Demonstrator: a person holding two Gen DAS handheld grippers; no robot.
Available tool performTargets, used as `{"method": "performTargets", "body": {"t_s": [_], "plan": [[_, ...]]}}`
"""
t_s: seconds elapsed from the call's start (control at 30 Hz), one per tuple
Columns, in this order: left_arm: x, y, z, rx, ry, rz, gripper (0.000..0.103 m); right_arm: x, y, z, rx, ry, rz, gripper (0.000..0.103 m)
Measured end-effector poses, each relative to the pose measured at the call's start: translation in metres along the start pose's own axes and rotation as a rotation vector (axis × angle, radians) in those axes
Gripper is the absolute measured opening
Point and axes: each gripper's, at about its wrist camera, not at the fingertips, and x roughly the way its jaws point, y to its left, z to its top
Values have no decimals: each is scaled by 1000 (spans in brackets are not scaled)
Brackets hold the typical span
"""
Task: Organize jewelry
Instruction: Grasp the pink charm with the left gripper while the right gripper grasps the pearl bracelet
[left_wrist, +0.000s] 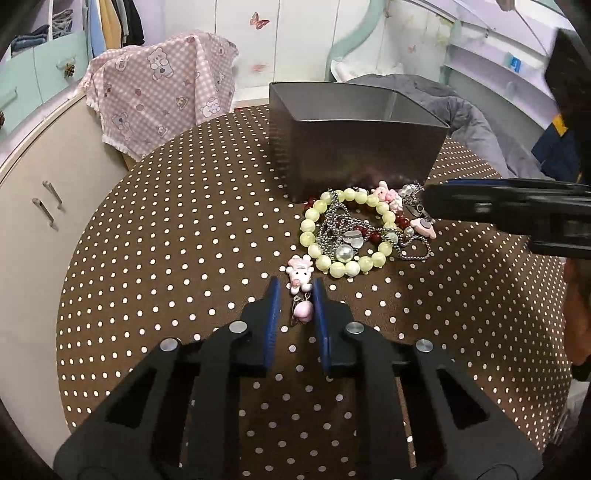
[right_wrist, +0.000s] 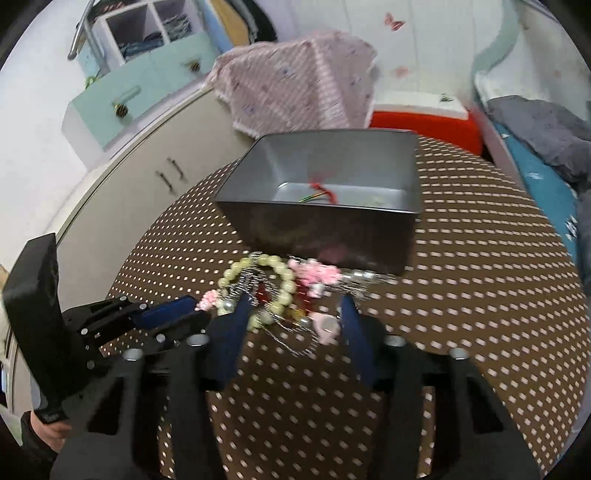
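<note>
Beside one tin (left_wrist: 364, 155), one green bracelet (left_wrist: 343, 234); left tongs (left_wrist: 295, 291) and right tongs (right_wrist: 293, 314) both apart.

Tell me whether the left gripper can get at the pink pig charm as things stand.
Probably yes. The left gripper is open, and the pink pig charm lies just past its fingertips on the table, its dangling end already between the fingers; nothing sits in the way.

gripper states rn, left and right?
Left gripper: open, fingers either side of the pink charm, not clamped.
Right gripper: open, holding nothing, over the jewelry pile.
</note>
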Motion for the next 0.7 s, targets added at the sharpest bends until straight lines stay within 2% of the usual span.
{"method": "performTargets", "body": {"t_s": [0.03, 0.2, 0.3, 0.4, 0.7], "plan": [[0, 0, 0, -2, -2, -2, 18, 5, 3, 2, -5, 14, 4, 37], [4, 1, 0, -5, -2, -5, 18, 31, 10, 8, -26, 82, -26, 14], [4, 2, 1, -10, -3, -11, 18, 34, 16, 8, -66, 86, -49, 9], [3, 6, 0, -18, -9, -15, 12, 15, 21, 6, -82, 34, -37, 8], [-27, 8, 0, -41, -62, -36, 12, -58, 13, 12, -134, -122, -38, 8]]}}
